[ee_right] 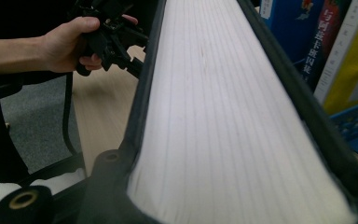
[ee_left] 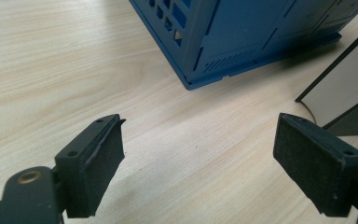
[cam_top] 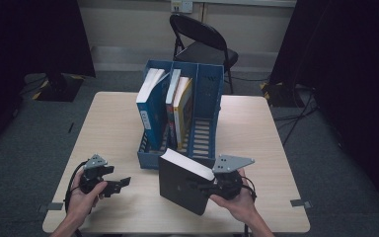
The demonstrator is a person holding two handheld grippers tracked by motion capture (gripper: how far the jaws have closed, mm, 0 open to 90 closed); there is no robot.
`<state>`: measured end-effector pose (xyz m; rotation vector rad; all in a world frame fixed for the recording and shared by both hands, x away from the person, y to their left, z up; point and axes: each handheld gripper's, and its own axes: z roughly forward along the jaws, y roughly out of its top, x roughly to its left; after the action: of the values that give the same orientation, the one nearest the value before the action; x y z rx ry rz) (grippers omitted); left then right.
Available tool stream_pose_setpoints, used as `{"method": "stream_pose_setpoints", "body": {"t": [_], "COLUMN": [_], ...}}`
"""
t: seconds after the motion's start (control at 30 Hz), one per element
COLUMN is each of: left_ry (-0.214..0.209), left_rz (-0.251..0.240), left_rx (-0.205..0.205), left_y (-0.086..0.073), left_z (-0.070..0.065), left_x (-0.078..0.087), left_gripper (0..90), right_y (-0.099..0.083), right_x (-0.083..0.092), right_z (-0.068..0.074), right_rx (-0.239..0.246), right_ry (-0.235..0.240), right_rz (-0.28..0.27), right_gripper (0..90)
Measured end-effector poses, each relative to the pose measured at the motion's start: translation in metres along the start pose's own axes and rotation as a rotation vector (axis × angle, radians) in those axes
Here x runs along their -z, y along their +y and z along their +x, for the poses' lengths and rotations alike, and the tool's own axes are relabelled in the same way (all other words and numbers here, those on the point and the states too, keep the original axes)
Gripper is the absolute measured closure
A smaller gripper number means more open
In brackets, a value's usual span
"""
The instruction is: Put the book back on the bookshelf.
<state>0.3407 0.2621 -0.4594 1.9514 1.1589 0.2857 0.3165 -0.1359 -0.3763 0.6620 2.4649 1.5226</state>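
Note:
A thick black book (cam_top: 180,185) stands tilted on the wooden table (cam_top: 256,128), just in front of a blue file rack (cam_top: 207,94). My right gripper (cam_top: 197,186) is shut on it from the right side. In the right gripper view the jaws of the right gripper (ee_right: 228,177) clamp both covers, with the white page edge (ee_right: 214,93) running away between them. My left gripper (cam_top: 122,183) hovers at the front left, open and with nothing in it. Its pads (ee_left: 98,163) stand wide apart over bare table, and a corner of the book (ee_left: 345,84) shows to their right.
The rack (ee_left: 242,37) holds a blue book (cam_top: 150,106) and a yellow one (cam_top: 182,108) in its left slots; the right slot has room. A black folding chair (cam_top: 202,39) stands behind the table. Dark curtains hang on both sides.

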Motion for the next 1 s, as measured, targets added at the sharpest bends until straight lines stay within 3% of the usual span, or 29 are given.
{"method": "stream_pose_setpoints", "body": {"t": [0.23,0.33,0.67,1.0], "left_ry": [-0.004,-0.016,0.004,0.008], "left_rz": [-0.001,-0.006,0.002,0.006], "left_rx": [0.014,-0.01,-0.004,0.037], "left_y": [0.0,0.0,-0.001,-0.003], "left_z": [0.003,0.002,0.001,0.005], "left_x": [0.001,0.001,-0.001,-0.003], "left_gripper": [16.1,16.9,17.4,20.2], "right_y": [-0.008,-0.013,-0.023,-0.038], "right_x": [0.019,0.027,0.048,0.078], "right_z": [-0.006,-0.008,-0.009,-0.015], "right_rx": [-0.015,-0.023,-0.028,-0.064], "right_ry": [-0.038,-0.059,-0.113,-0.187], "right_rz": [0.0,-0.001,-0.003,-0.009], "right_gripper": [52.8,52.8,52.8,52.8]}}
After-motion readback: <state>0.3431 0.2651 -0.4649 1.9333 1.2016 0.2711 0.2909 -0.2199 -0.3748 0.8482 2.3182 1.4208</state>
